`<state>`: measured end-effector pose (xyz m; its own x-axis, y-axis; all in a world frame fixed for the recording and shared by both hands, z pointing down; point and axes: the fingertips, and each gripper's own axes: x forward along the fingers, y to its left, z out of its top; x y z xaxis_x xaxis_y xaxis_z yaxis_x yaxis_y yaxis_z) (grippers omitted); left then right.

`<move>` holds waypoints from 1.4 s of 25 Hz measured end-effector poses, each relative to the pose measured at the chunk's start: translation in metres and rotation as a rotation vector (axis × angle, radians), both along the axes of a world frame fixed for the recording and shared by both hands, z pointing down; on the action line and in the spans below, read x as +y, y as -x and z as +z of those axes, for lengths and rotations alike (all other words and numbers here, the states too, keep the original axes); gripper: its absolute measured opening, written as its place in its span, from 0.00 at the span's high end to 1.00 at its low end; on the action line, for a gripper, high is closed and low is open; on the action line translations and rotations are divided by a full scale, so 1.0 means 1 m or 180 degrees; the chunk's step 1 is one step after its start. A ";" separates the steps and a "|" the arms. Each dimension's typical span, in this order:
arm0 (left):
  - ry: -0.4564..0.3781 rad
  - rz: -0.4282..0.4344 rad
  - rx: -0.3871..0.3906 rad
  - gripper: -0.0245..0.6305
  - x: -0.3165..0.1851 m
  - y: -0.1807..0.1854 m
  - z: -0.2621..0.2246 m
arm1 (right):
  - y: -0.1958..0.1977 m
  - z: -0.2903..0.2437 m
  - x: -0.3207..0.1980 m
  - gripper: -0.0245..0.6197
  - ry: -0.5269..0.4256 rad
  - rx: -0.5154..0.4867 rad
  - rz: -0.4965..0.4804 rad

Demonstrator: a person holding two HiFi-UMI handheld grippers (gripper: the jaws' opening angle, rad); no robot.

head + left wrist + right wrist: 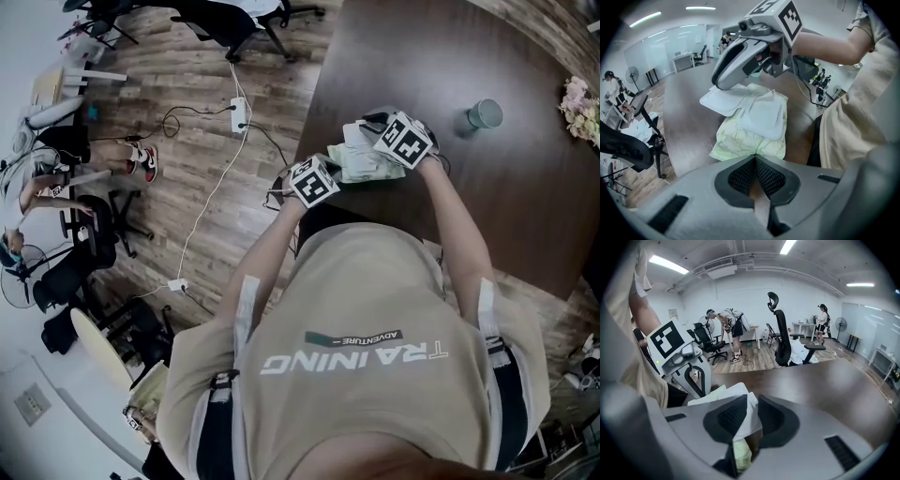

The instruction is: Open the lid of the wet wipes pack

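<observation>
The pack lies on the dark table, close to the edge nearest the person, with a gripper at either end. In the head view, the left gripper sits at about 8 o'clock from the pack and the right gripper at about 1 o'clock. The left gripper's jaws are drawn together to a fine pinch right at the pack's near end, apparently on the thin end seam. It points steeply down, so it probably serves as an anchor that keeps the soft pack from sliding or rising with the pull. The right gripper's jaws stand narrow and clamp the white lid (a thin flexible flap, not a hard cap). A strip of white runs up between the pads, with the green pack showing below it. In the left gripper view the lid is already raised off the pack's top and juts out toward 10 o'clock, while its far end looks attached. The opening therefore seems well under way, and what remains is likely a steady peel away from the anchored end. A cup stands well apart at 2 o'clock from the pack, out of the way.
</observation>
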<state>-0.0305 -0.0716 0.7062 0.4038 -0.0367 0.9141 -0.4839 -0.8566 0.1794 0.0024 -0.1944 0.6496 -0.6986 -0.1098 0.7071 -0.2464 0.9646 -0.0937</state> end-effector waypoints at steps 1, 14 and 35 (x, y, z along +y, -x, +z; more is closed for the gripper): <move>0.0007 -0.0018 0.0004 0.95 0.000 0.000 0.000 | 0.001 0.004 0.000 0.89 0.0042 0.0016 0.0003; 0.0031 -0.0166 0.0062 0.95 0.004 0.002 0.001 | 0.000 0.040 0.007 0.93 0.0448 0.0011 0.0216; -0.0312 -0.0041 -0.0009 0.95 0.003 0.008 0.010 | -0.058 -0.020 0.019 0.93 -0.0357 -0.0488 0.1147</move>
<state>-0.0380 -0.0690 0.7163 0.4001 -0.1313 0.9070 -0.4953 -0.8636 0.0935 0.0607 -0.1758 0.6291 -0.6978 -0.4372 0.5674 -0.5618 0.8255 -0.0548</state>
